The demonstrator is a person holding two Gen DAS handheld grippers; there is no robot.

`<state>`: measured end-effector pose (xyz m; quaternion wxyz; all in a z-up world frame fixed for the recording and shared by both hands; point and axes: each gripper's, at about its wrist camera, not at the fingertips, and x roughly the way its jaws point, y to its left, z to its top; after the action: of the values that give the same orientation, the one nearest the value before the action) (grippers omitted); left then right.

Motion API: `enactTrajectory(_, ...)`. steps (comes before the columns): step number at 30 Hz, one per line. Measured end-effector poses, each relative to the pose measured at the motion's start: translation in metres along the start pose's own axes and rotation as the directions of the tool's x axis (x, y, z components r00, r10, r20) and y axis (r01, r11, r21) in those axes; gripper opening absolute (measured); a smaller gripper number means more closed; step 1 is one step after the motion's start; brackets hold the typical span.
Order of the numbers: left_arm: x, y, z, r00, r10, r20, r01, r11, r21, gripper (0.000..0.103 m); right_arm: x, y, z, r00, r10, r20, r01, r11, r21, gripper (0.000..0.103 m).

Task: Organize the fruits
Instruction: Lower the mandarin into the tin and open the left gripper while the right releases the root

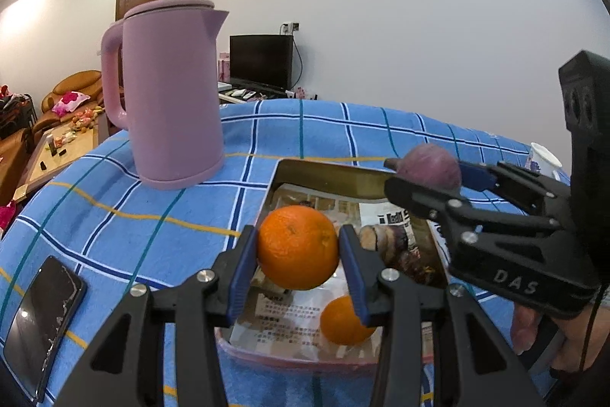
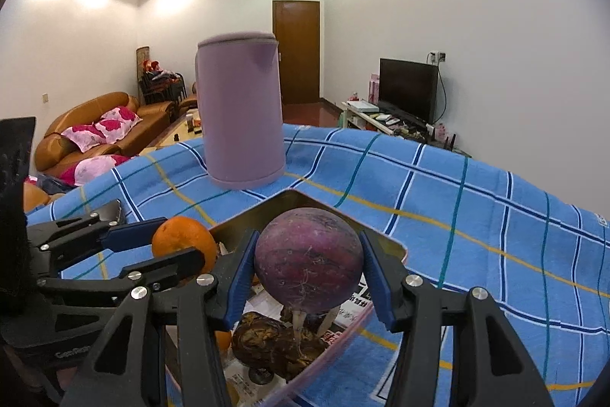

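Observation:
My left gripper is shut on an orange and holds it above a tray lined with newspaper. A smaller orange lies in the tray below it, beside a dark knobbly root. My right gripper is shut on a round purple fruit with pale root tips hanging down, also above the tray. In the left wrist view the right gripper with the purple fruit hangs over the tray's far right rim. In the right wrist view the left gripper and its orange show at the left.
A tall lilac kettle stands on the blue checked tablecloth just beyond the tray's far left corner. A dark phone lies at the cloth's near left. A paper cup stands at the far right. A hand grips the right tool.

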<state>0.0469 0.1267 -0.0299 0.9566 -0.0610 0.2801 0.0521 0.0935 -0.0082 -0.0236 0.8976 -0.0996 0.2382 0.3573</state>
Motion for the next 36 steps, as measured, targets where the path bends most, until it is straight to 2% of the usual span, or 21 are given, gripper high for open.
enactTrajectory(10,0.009,0.003,-0.011,0.999,-0.016,-0.048,0.016,1.000,0.002,0.047,0.017,0.005,-0.010,0.997,0.033,-0.072,-0.032,0.999,0.006,0.055)
enactTrajectory(13,0.006,0.003,-0.011,0.999,-0.013,-0.039,0.013,1.000,0.007,0.048,0.021,0.005,-0.014,0.992,0.066,-0.105,-0.064,0.998,0.018,0.055)
enactTrajectory(16,-0.001,0.003,-0.011,1.000,-0.013,-0.018,0.013,1.000,0.015,0.049,0.018,0.008,-0.013,0.993,0.066,-0.100,-0.067,0.998,0.001,0.056)
enactTrajectory(20,-0.011,0.005,-0.007,1.000,0.003,0.014,-0.003,1.000,0.005,0.061,0.010,0.007,-0.010,0.995,0.056,-0.079,-0.056,0.998,0.004,0.066)
enactTrajectory(22,-0.016,0.006,-0.006,0.999,0.016,0.032,-0.016,1.000,-0.003,0.071,0.005,0.006,-0.009,0.997,0.049,-0.065,-0.048,0.999,0.013,0.071)
enactTrajectory(26,-0.023,0.005,-0.002,0.998,0.012,0.057,-0.011,1.000,-0.003,0.073,-0.008,0.005,-0.005,0.999,0.032,-0.037,-0.031,0.999,0.020,0.072)
enactTrajectory(31,-0.033,0.005,0.000,0.995,0.029,0.093,-0.028,1.000,-0.012,0.088,-0.026,0.001,-0.002,1.000,-0.010,0.003,0.010,0.999,0.037,0.079)
enactTrajectory(36,-0.040,0.002,0.001,0.994,0.028,0.108,-0.027,1.000,-0.009,0.088,-0.045,-0.003,-0.002,0.997,-0.065,0.041,0.063,0.997,0.045,0.079)
